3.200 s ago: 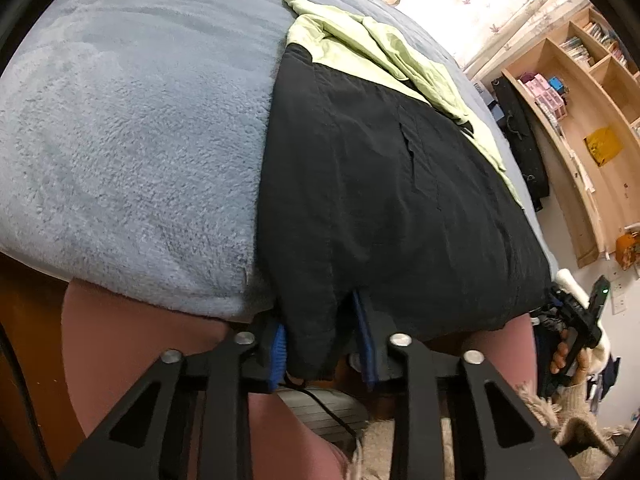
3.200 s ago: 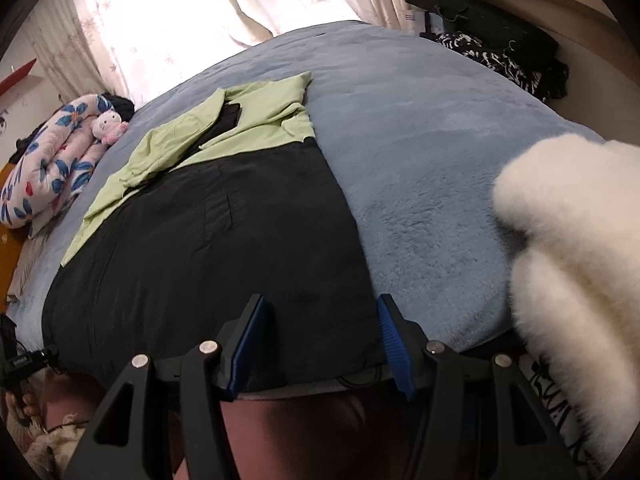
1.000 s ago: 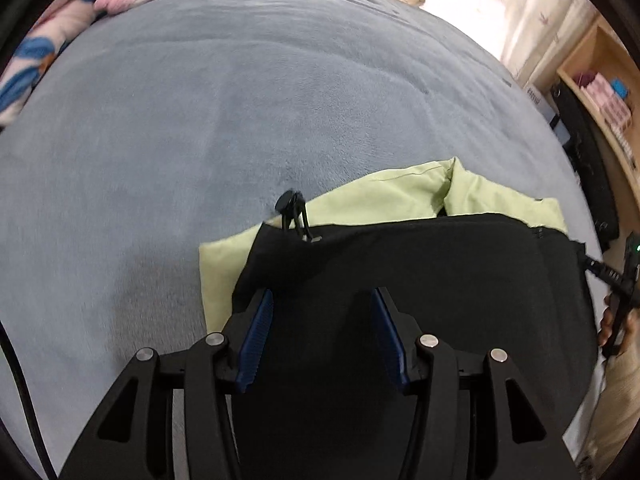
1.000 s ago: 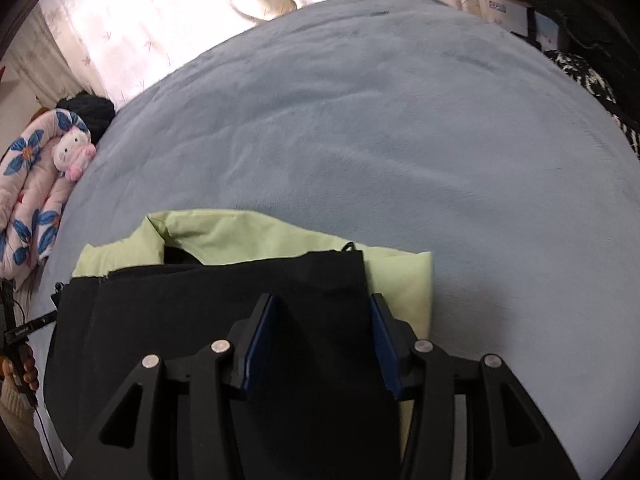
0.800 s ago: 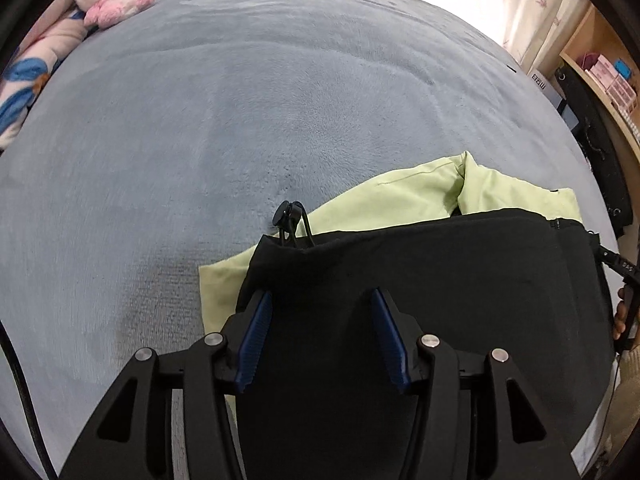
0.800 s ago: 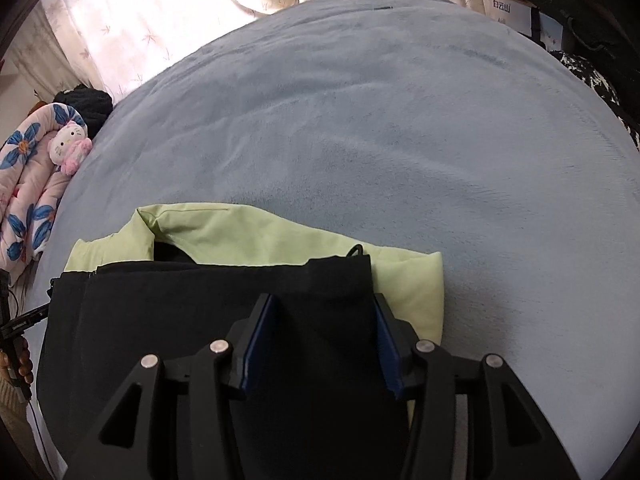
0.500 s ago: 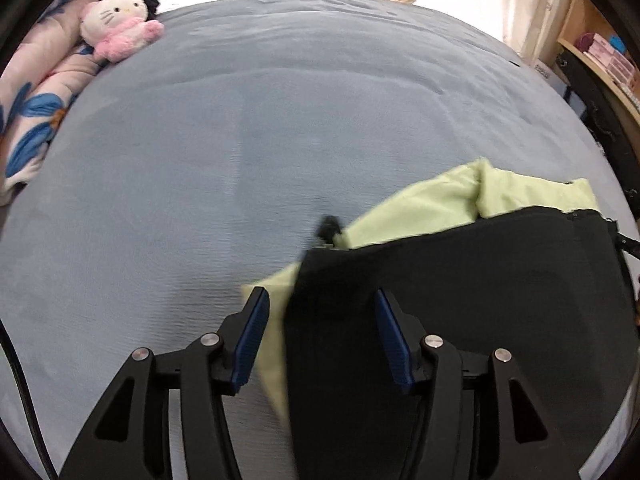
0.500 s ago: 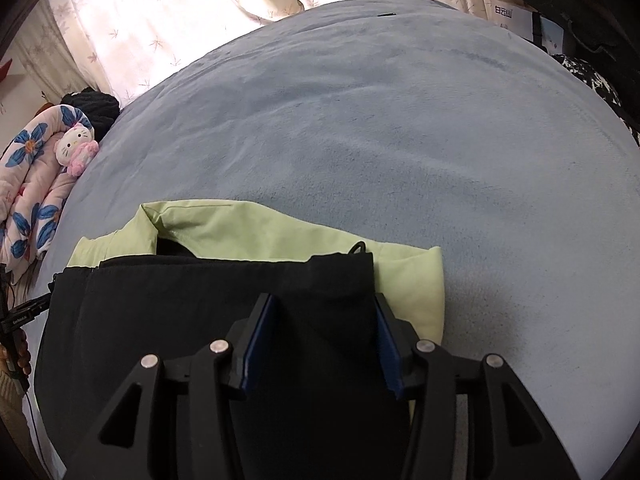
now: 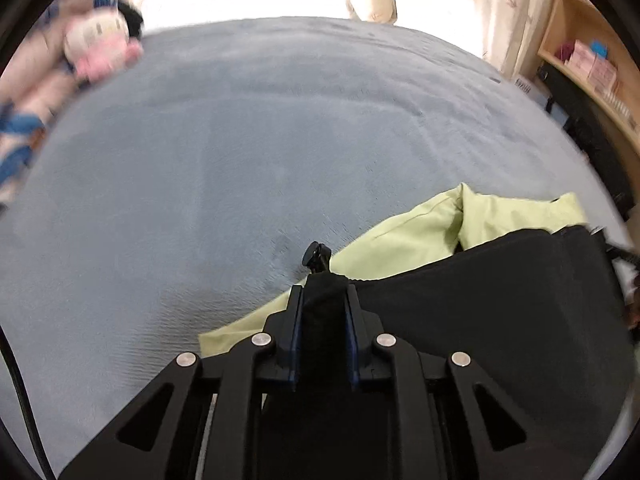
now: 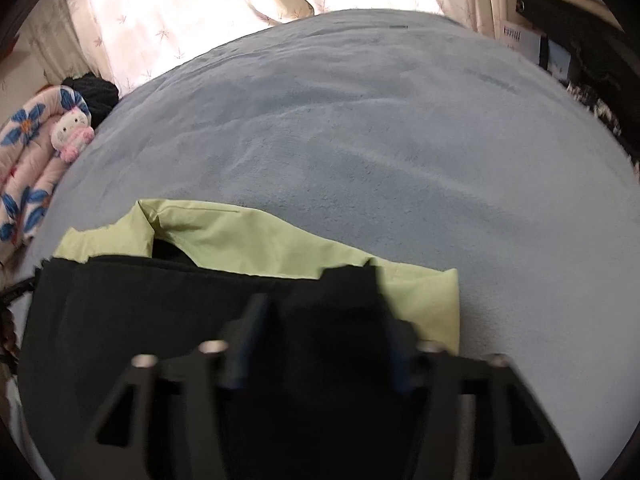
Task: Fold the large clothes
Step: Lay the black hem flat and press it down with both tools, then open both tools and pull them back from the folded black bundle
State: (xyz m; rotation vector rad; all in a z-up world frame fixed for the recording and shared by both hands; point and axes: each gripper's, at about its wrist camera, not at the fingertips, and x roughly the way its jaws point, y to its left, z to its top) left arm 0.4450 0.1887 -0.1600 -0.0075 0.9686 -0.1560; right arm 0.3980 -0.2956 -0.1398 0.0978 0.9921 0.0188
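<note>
A black and lime-green jacket [image 9: 480, 300] lies folded on the blue-grey fleece blanket [image 9: 240, 140], its black hem laid over the green upper part [image 9: 404, 244]. My left gripper [image 9: 323, 296] is closing, its blue pads pinching a bunched corner of the black hem just behind a cord toggle [image 9: 316, 258]. In the blurred right wrist view, my right gripper [image 10: 320, 320] is closing too, its jaws still wide apart around the other hem corner of the jacket [image 10: 140, 312]. Green cloth [image 10: 260, 240] shows beyond it.
A pink and white plush toy [image 10: 74, 132] and a floral quilt [image 10: 24, 168] lie at the bed's far left. Curtains [image 10: 200, 8] hang behind the bed. A wooden shelf [image 9: 592, 60] and dark bags [image 10: 592, 52] stand at the right. Bare blanket [image 10: 400, 140] stretches beyond the jacket.
The black hem was carried from the bed's near edge over onto the green part. In the last half second the left jaws closed on the hem corner. The right view has gone blurry.
</note>
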